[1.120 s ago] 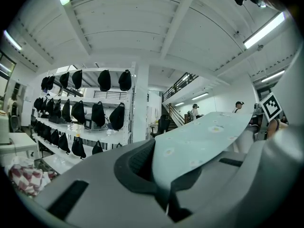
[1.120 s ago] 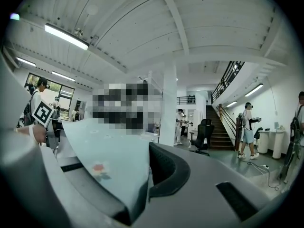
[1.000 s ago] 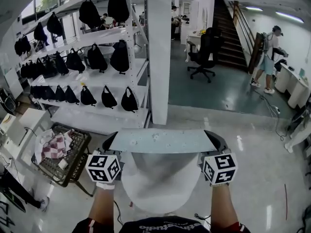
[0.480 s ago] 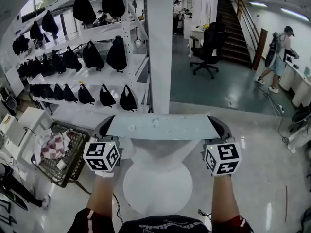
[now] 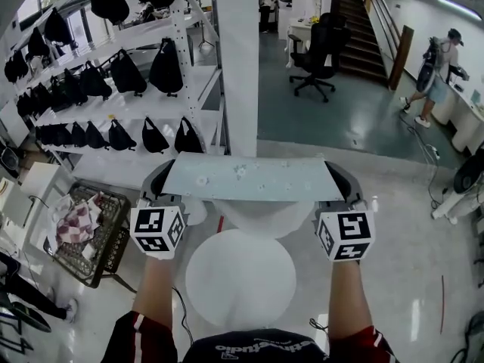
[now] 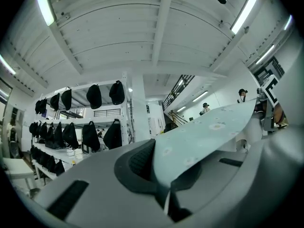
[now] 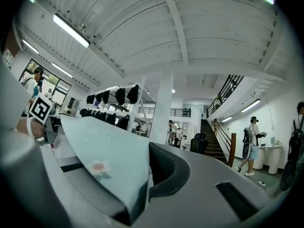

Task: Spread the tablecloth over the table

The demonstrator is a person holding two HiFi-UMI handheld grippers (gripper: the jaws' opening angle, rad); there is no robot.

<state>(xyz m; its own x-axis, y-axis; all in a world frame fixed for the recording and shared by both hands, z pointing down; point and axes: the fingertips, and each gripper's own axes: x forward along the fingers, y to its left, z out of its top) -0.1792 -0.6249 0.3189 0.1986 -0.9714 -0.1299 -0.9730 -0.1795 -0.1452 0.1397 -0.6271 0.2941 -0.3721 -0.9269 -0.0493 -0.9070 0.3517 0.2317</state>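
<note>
A pale blue tablecloth [image 5: 249,178] with small flowers is stretched flat and taut in the air between my two grippers. My left gripper [image 5: 168,185] is shut on its left corner, my right gripper [image 5: 338,185] on its right corner. Below it stands a small round white table [image 5: 240,277], bare on top, close to my body. Part of the cloth hangs down white beneath the stretched edge, over the table's far rim. In the left gripper view the cloth [image 6: 199,134] runs from the jaws out to the right; in the right gripper view the cloth [image 7: 102,148] runs out to the left.
A dark wire basket [image 5: 98,237] with checked cloth stands on the floor at the left. White shelves [image 5: 128,104] with several black bags rise behind it, beside a white pillar [image 5: 236,59]. An office chair [image 5: 318,55] and a person [image 5: 439,66] are far off.
Both grippers have lifted the cloth up and away from me. The round table top, covered by hanging cloth a second ago, now shows bare.
</note>
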